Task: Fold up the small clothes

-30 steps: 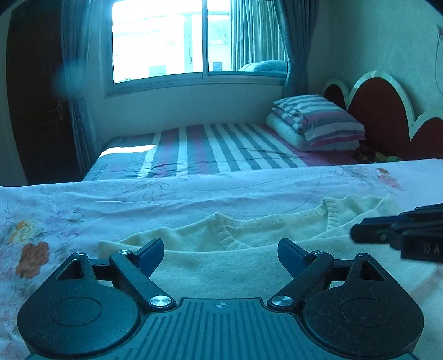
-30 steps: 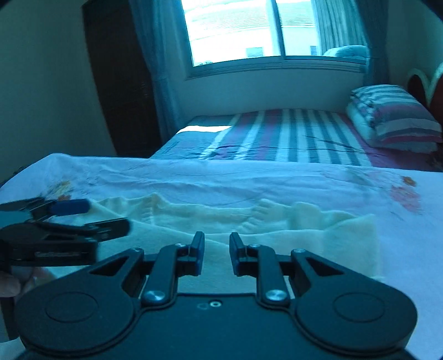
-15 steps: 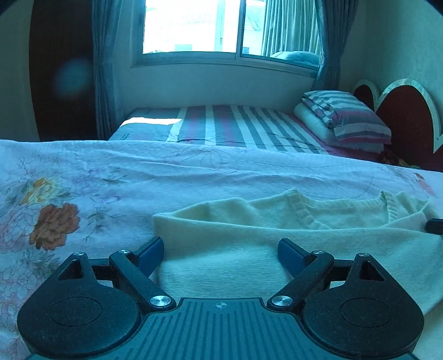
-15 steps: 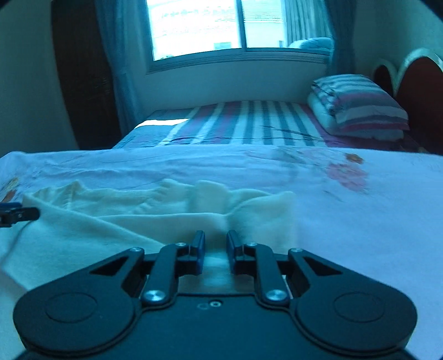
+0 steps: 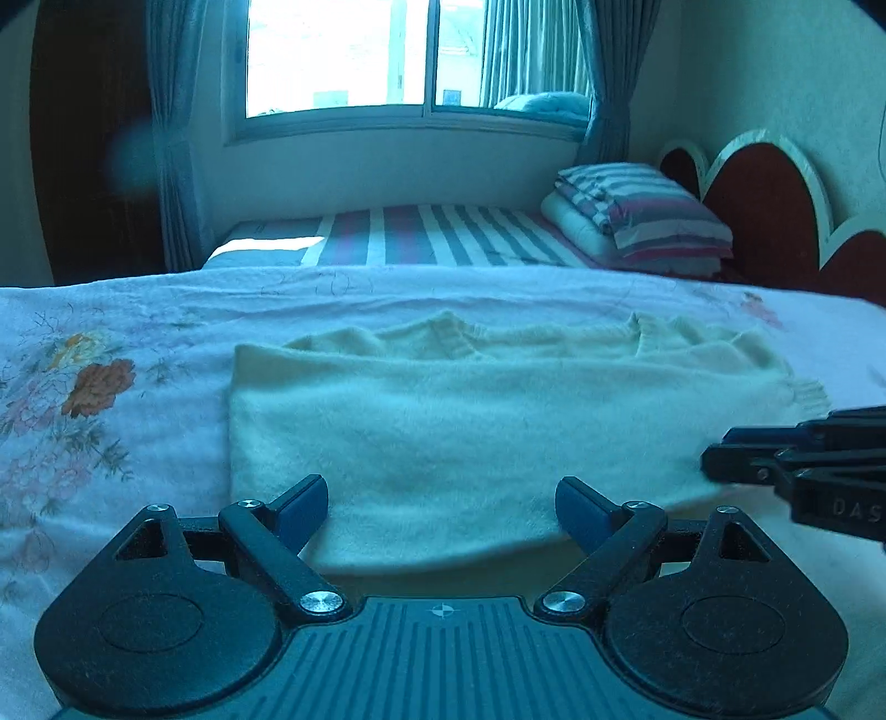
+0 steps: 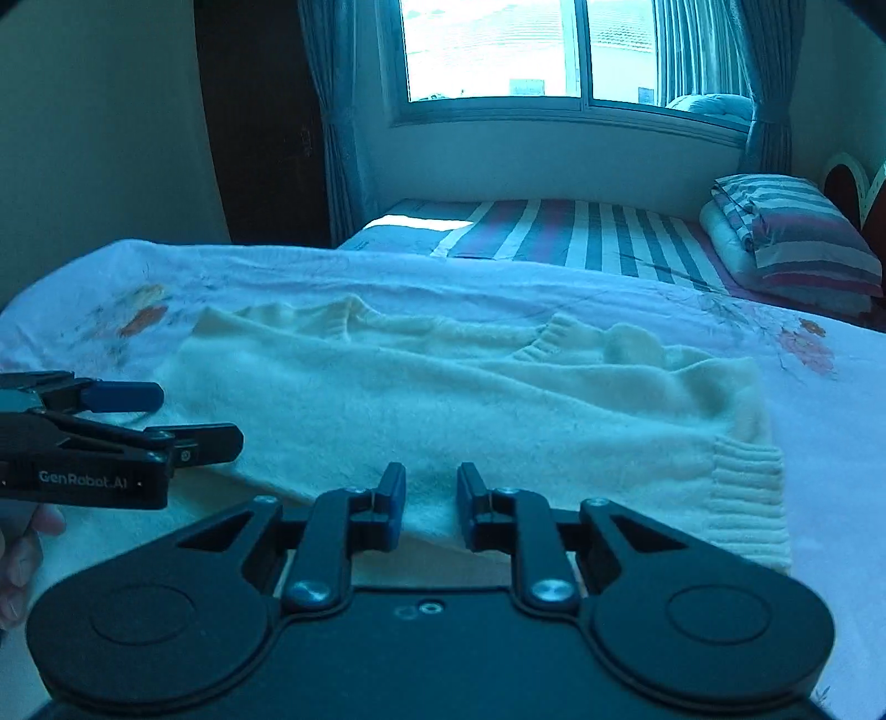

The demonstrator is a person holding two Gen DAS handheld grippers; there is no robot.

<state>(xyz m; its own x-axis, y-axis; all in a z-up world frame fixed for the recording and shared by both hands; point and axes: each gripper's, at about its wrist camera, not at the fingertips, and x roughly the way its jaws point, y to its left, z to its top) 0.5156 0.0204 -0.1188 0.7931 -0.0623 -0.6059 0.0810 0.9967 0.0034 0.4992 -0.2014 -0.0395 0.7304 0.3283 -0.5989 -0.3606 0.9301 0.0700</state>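
A cream knitted sweater (image 5: 487, 410) lies folded across the floral bed sheet (image 5: 111, 421); it also shows in the right wrist view (image 6: 470, 399). My left gripper (image 5: 440, 498) is open, its jaws spread wide over the sweater's near edge and empty. It shows from the side in the right wrist view (image 6: 183, 421). My right gripper (image 6: 431, 498) has its jaws close together, a narrow gap between them, at the sweater's near edge; whether they pinch the cloth is unclear. It shows at the right in the left wrist view (image 5: 720, 454).
Beyond the floral sheet lies a second bed with a striped cover (image 5: 443, 232) and striped pillows (image 5: 637, 216). A red headboard (image 5: 775, 210) stands at the right. A window (image 6: 554, 50) with curtains is at the back.
Both grippers have pulled back toward me and the sweater now lies wider in view. The right gripper's jaws have opened a little. The left gripper stays open.
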